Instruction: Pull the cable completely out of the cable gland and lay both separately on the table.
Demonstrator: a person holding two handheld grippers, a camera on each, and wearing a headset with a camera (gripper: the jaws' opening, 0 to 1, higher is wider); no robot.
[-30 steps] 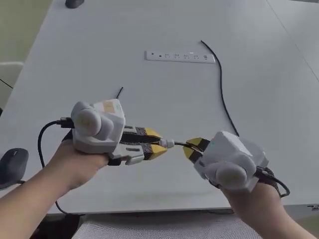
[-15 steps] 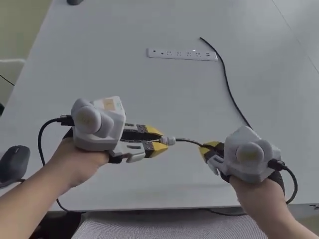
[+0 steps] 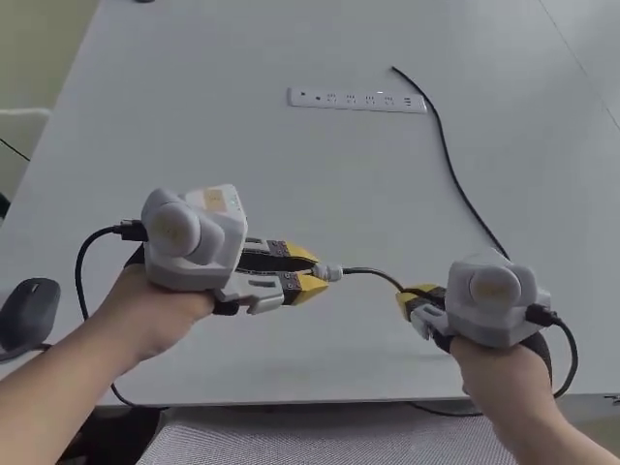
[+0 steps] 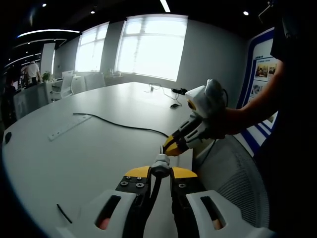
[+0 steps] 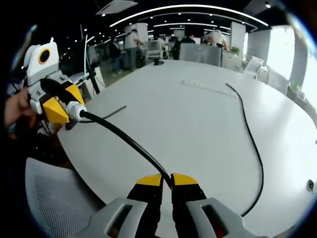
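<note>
My left gripper is shut on the small white cable gland, whose grey nut pokes out between the yellow tips. A black cable runs out of the gland to my right gripper, which is shut on it. In the right gripper view the cable stretches from the gland down to my yellow tips. Both grippers hover over the white table's near edge, a short gap apart.
A white power strip lies at the table's far middle, and its black cord trails to the near right. A dark mouse sits at the left edge. A short black cable piece lies on the table.
My right gripper has pulled away to the right and slightly down, and more black cable shows between it and the gland. The left gripper has stayed almost still.
</note>
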